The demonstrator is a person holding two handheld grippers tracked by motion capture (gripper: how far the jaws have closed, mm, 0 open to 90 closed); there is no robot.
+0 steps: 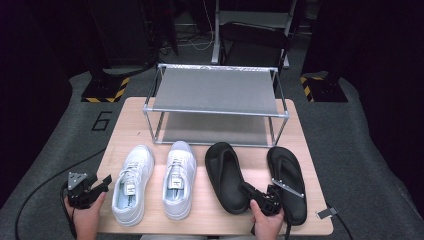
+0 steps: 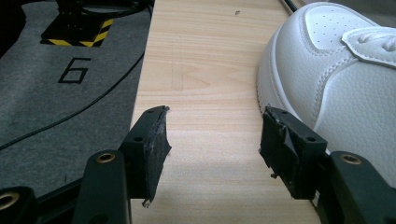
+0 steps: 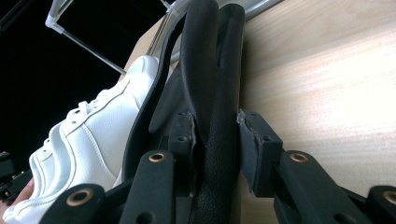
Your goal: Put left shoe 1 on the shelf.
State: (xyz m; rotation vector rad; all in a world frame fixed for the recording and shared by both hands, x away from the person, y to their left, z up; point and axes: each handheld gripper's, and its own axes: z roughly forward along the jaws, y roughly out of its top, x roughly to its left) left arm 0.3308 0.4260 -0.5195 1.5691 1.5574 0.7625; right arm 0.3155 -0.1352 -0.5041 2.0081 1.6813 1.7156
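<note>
Black foam is what I'm working with: from the high view, my right gripper [image 1: 261, 196] sits at the heel of the left-hand black moulded foam slide sandal [image 1: 227, 175], which lies flat on the pale wooden table [image 1: 200, 210] with its toe toward the two-tier metal-framed shoe rack with grey fabric shelves [image 1: 216, 102]. Its partner, a second black sandal [image 1: 287, 182], lies just beside it to the right, very near my hand. If I swing the heel outward on lifting, I judge I could knock that one toward the table edge. My left gripper [image 1: 95, 187] hangs off the table's left edge beside the pair of white leather lace-up sneakers [image 1: 152, 180].

Left gripper view: its jaws stand wide with bare wood between them and nothing held; the near white sneaker's side wall lies just by the right-hand jaw. A small drift that way would shove the shoe.

Right gripper view: the jaws are set narrow around the sandal's heel rim, one pad [image 3: 184, 135] inside the footbed, the other outside against the sole wall, and both appear to press the foam. The bite looks shallow and at one end, so I expect the long toe to sag or the soft rim to fold and slip out when lifted, and a drooping toe could catch the rack's front rail.
</note>
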